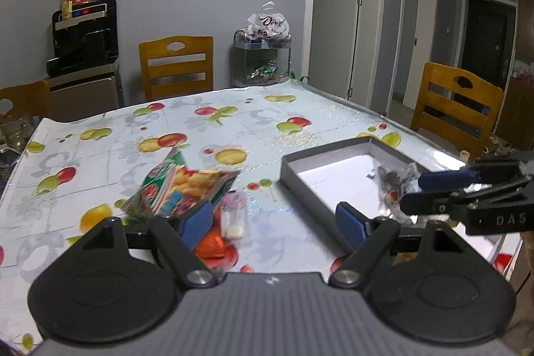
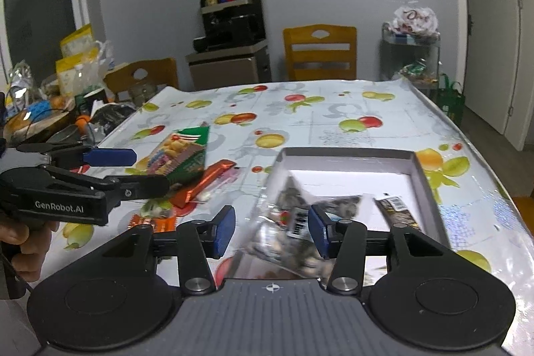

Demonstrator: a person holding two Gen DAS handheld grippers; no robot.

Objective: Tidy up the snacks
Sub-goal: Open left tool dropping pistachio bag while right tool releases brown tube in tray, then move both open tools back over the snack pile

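A shallow grey box (image 1: pixel 293 167) (image 2: pixel 422 169) with a white floor lies on the fruit-print tablecloth. My right gripper (image 2: pixel 272 231) (image 1: pixel 412 191) is open over the box's near end; a clear packet of dark snacks (image 2: pixel 290 219) (image 1: pixel 392 186) is blurred between its fingers, touching neither pad. A dark wrapped bar (image 2: pixel 398 212) lies in the box. My left gripper (image 1: pixel 273 222) (image 2: pixel 133 170) is open and empty above a green snack bag (image 1: pixel 177 186) (image 2: pixel 182 155), an orange packet (image 1: pixel 210 246) (image 2: pixel 207 184) and a small clear packet (image 1: pixel 233 219).
Small orange packets (image 2: pixel 153 221) lie near the table's front left. Clutter of bags and bottles (image 2: pixel 66 82) fills the far left end. Wooden chairs (image 1: pixel 177 65) (image 1: pixel 457 109) stand around the table. A metal cart (image 1: pixel 263 59) stands by the wall.
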